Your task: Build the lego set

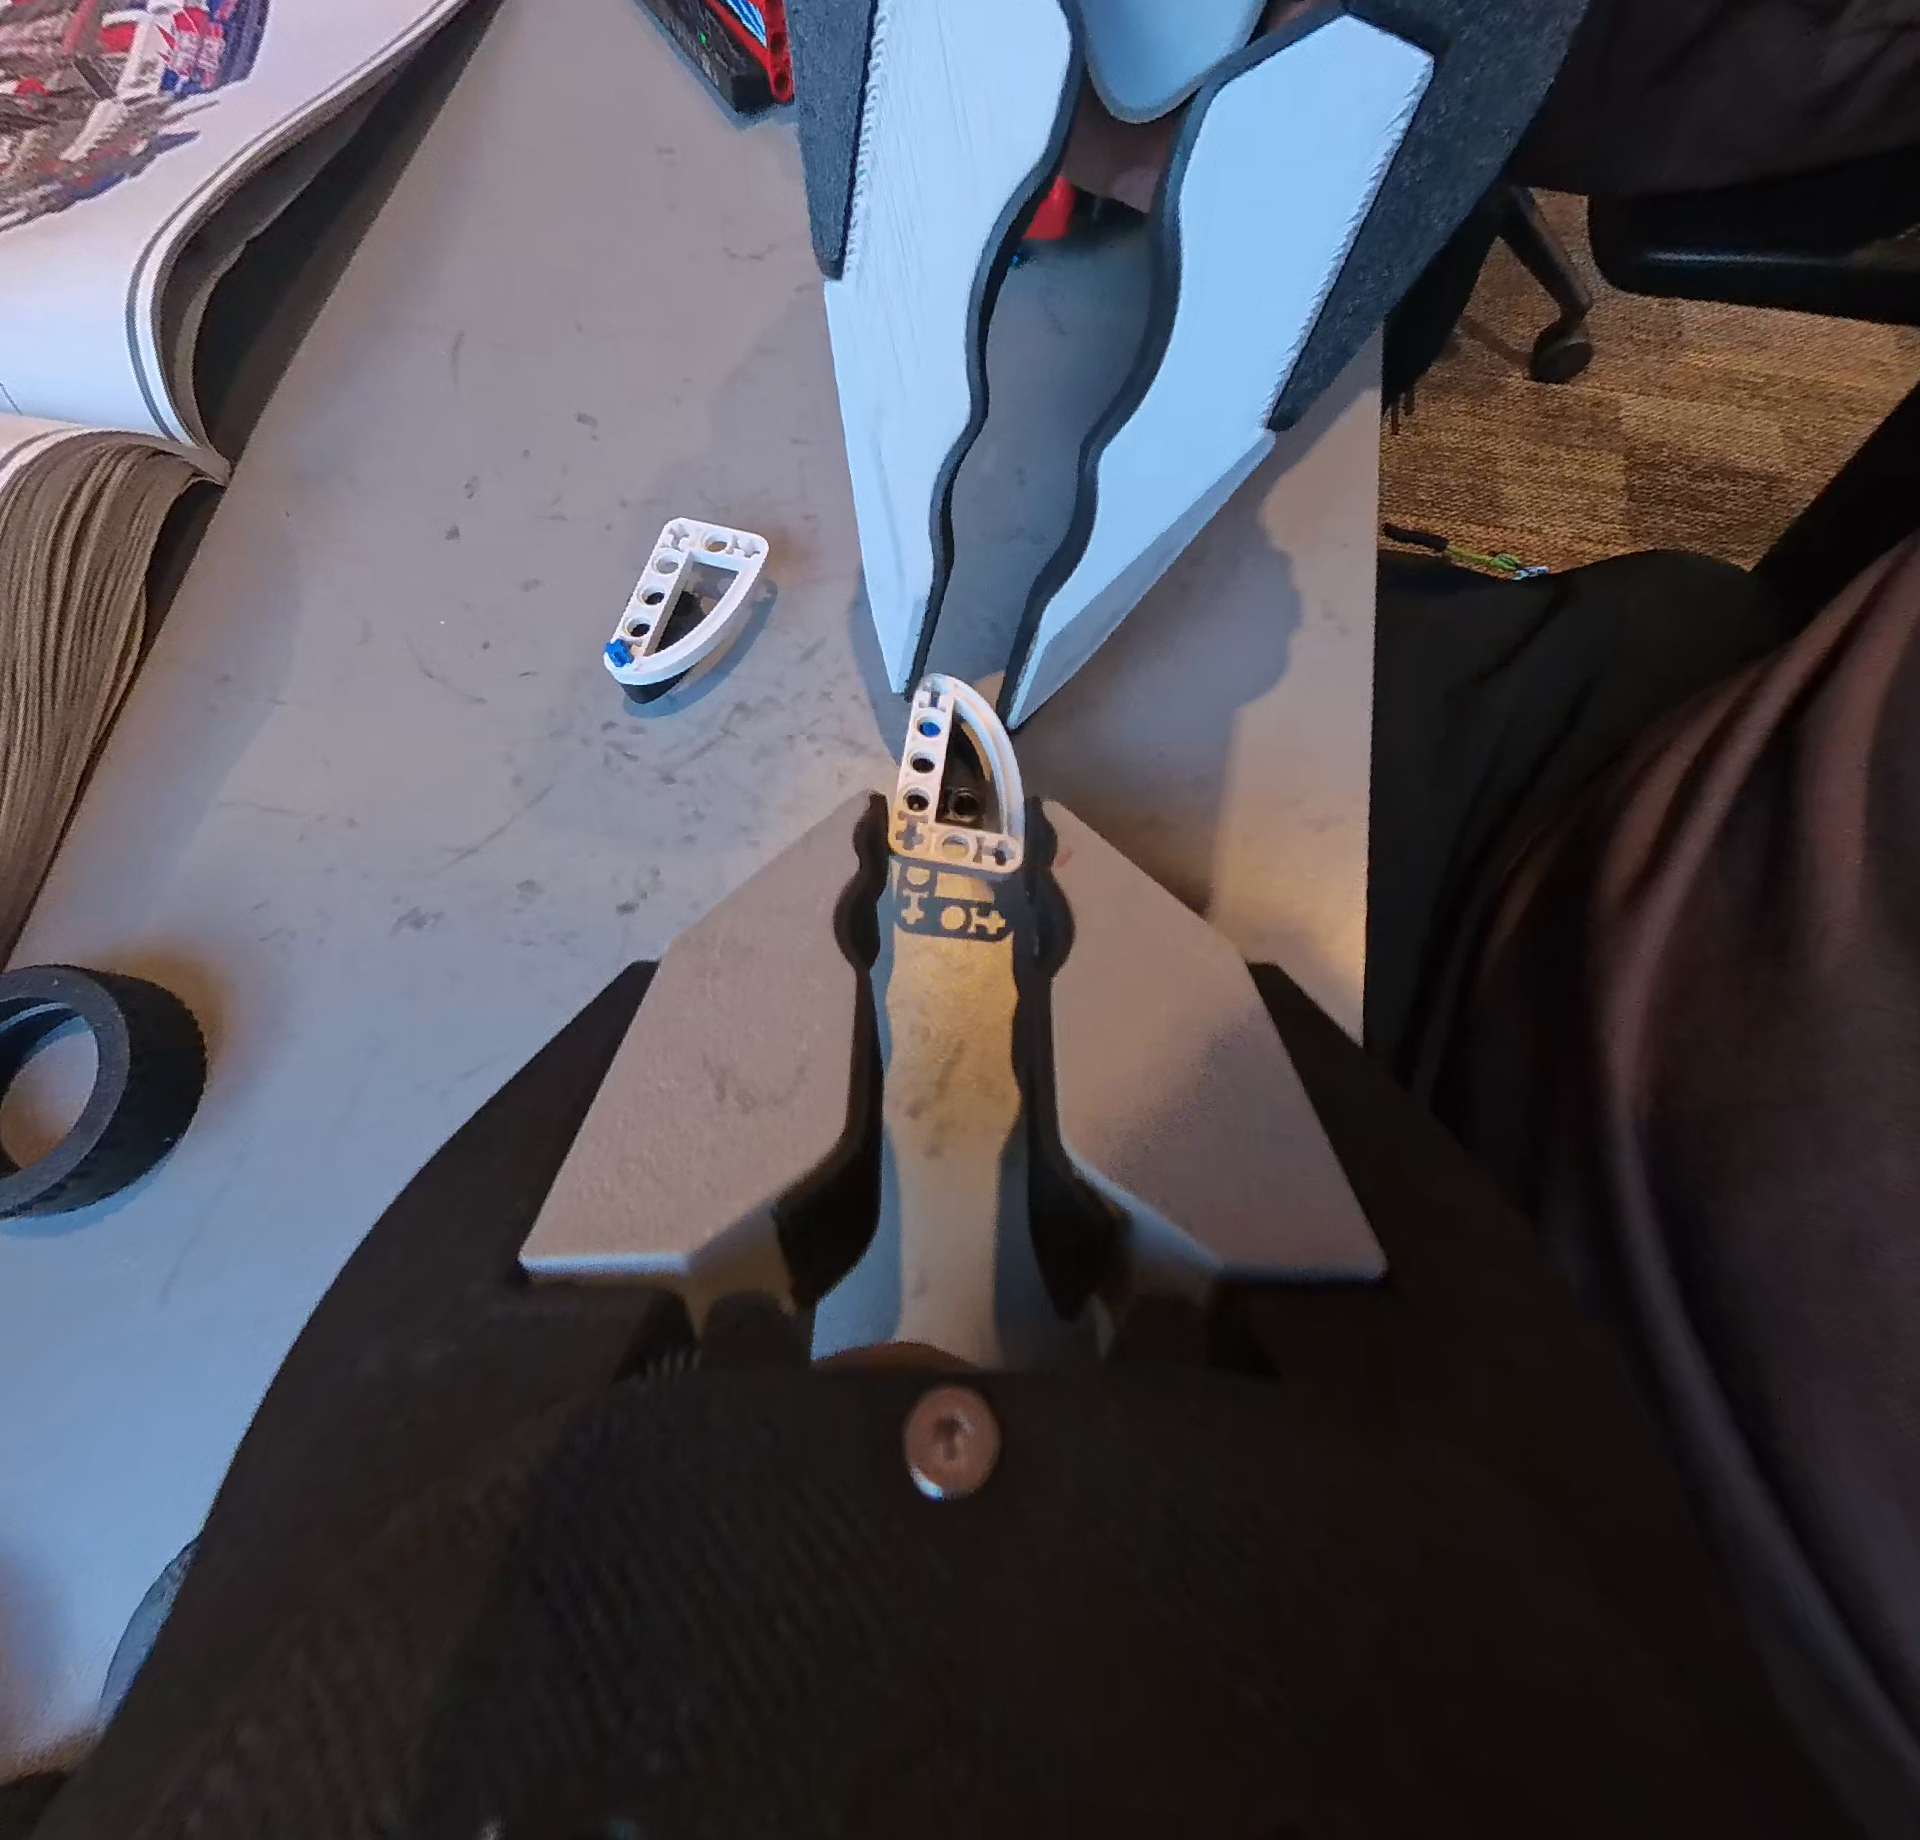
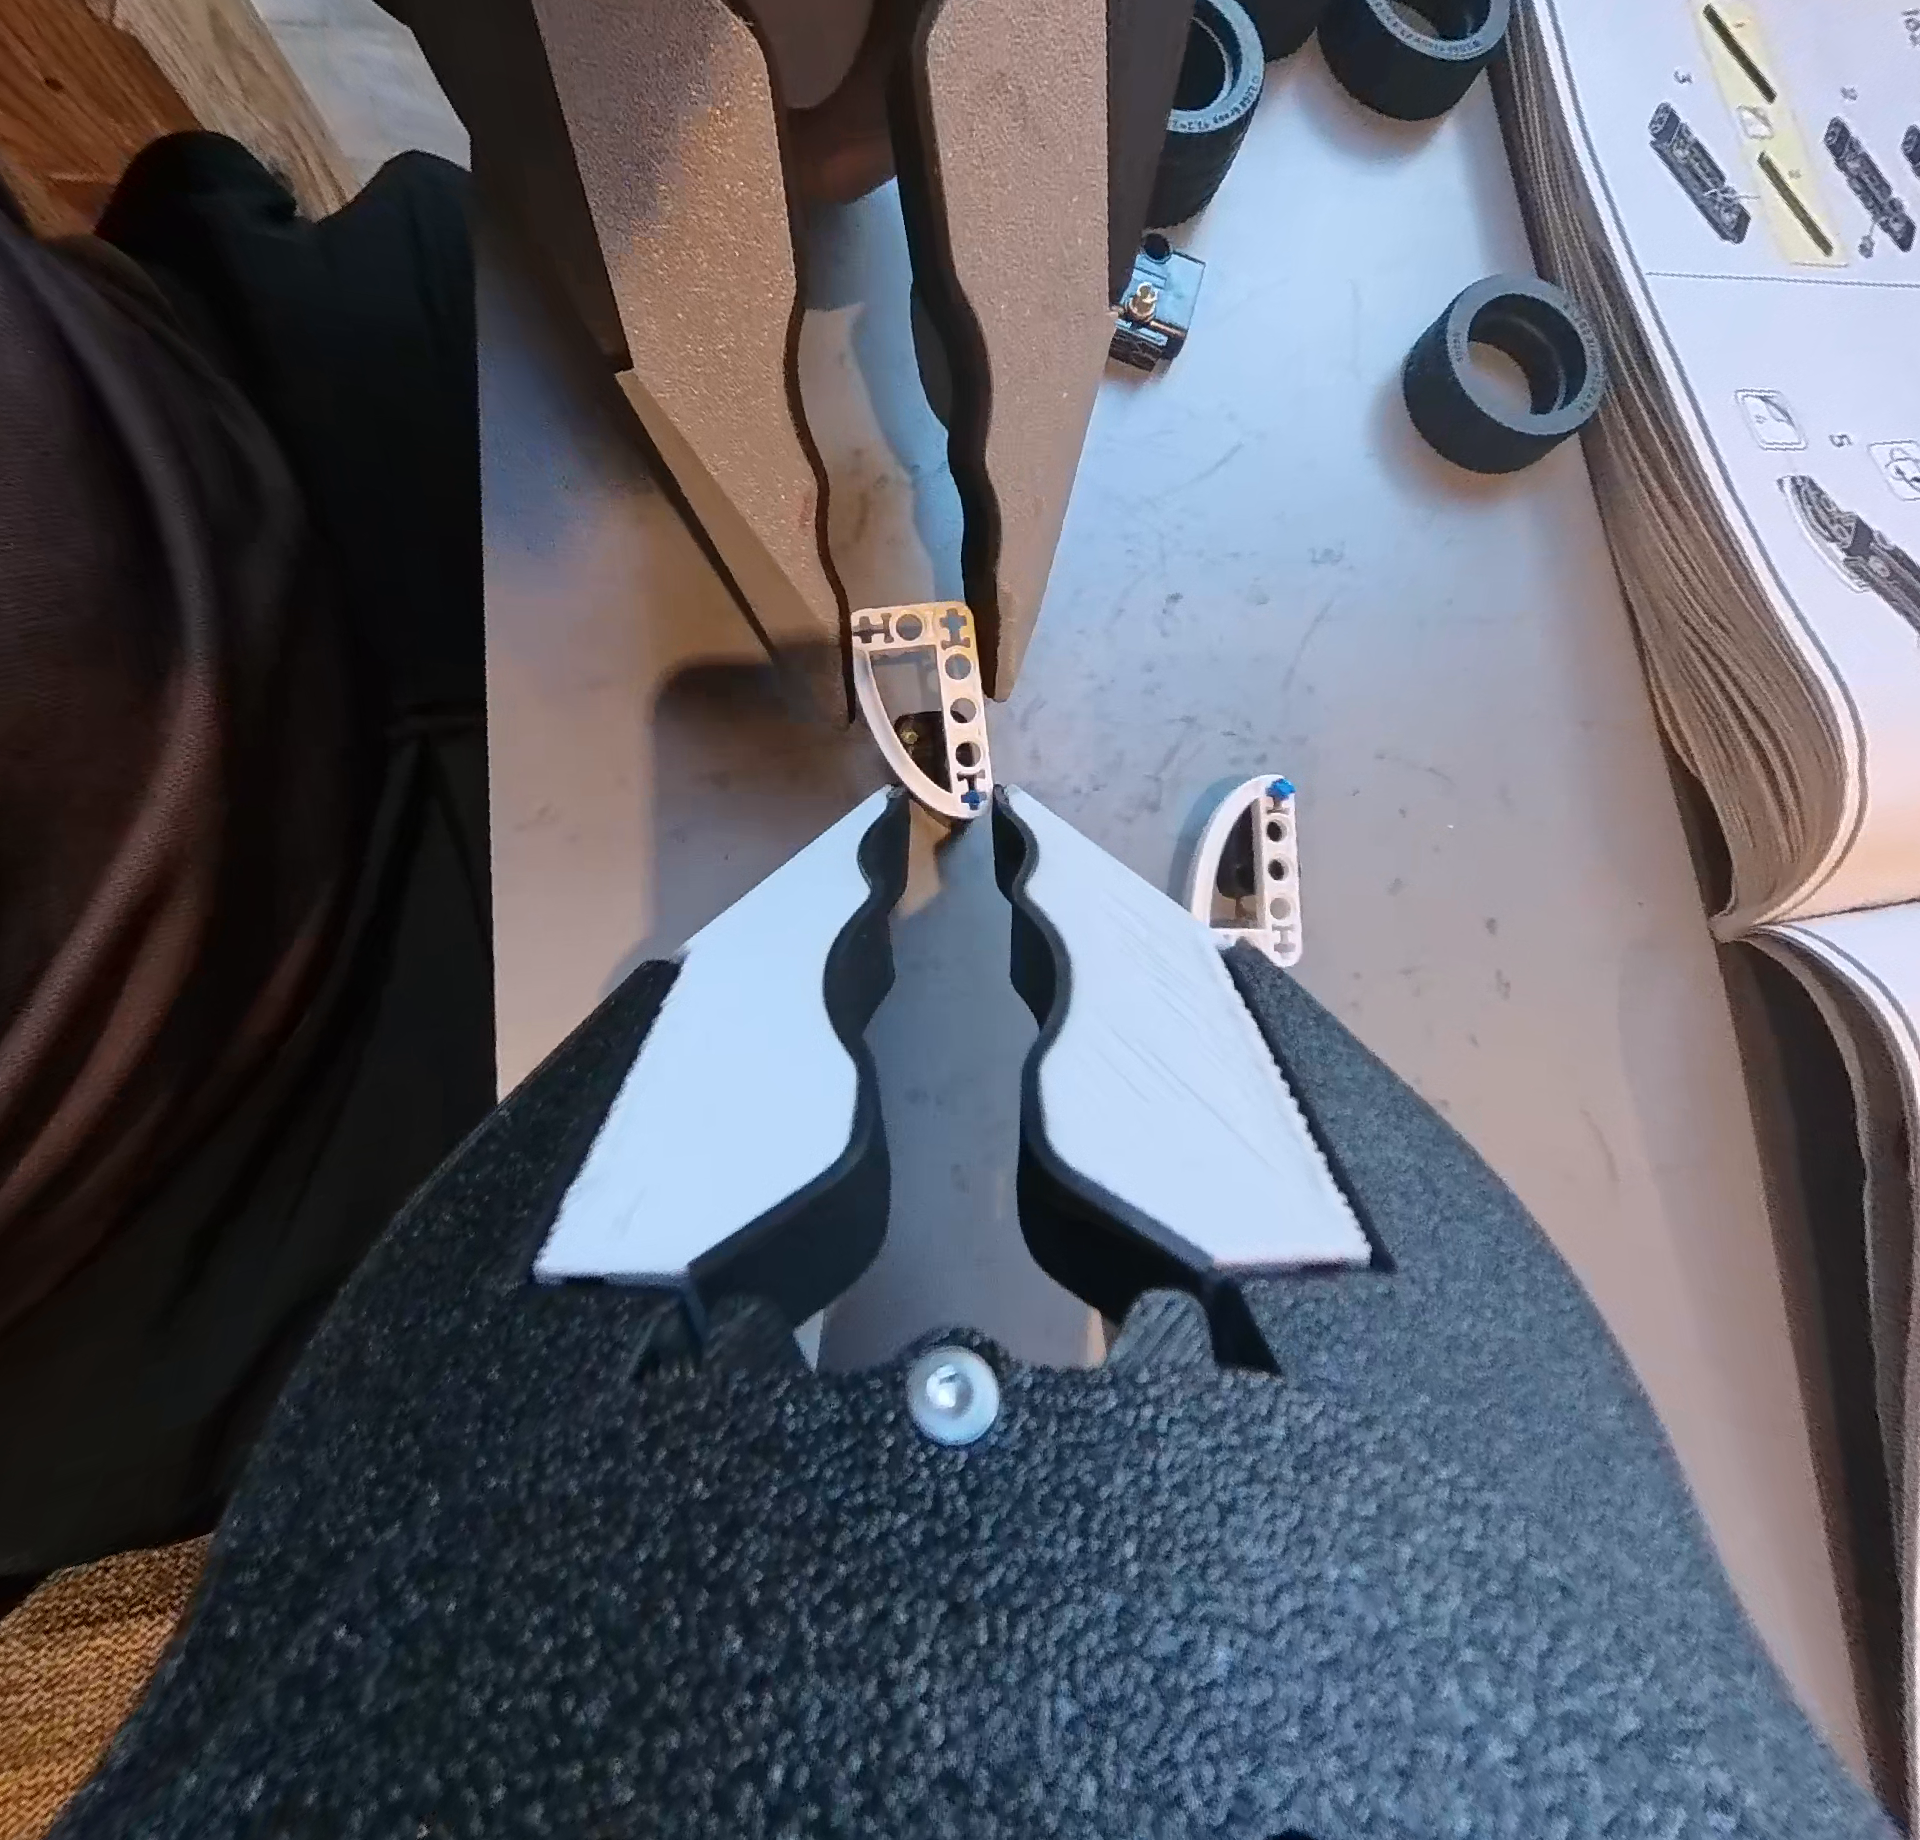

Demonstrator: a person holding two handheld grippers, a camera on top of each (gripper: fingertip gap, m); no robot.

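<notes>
Left claw (image 1: pixel 956 834) is clamped on the white panel's (image 1: pixel 951 772) wide end; right claw (image 2: pixel 943 803), tips apart, brackets its narrow blue-pinned tip. Mid-handover, probably: next, right must close squarely

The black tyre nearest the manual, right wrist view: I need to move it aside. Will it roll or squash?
The tyre lies with its opening tilted up on the table, so a push would probably slide it; tipped on its tread, it could roll. It looks like thick-walled rubber, so likely grippy and slightly squashy. It is hollow, so probably light.
</notes>
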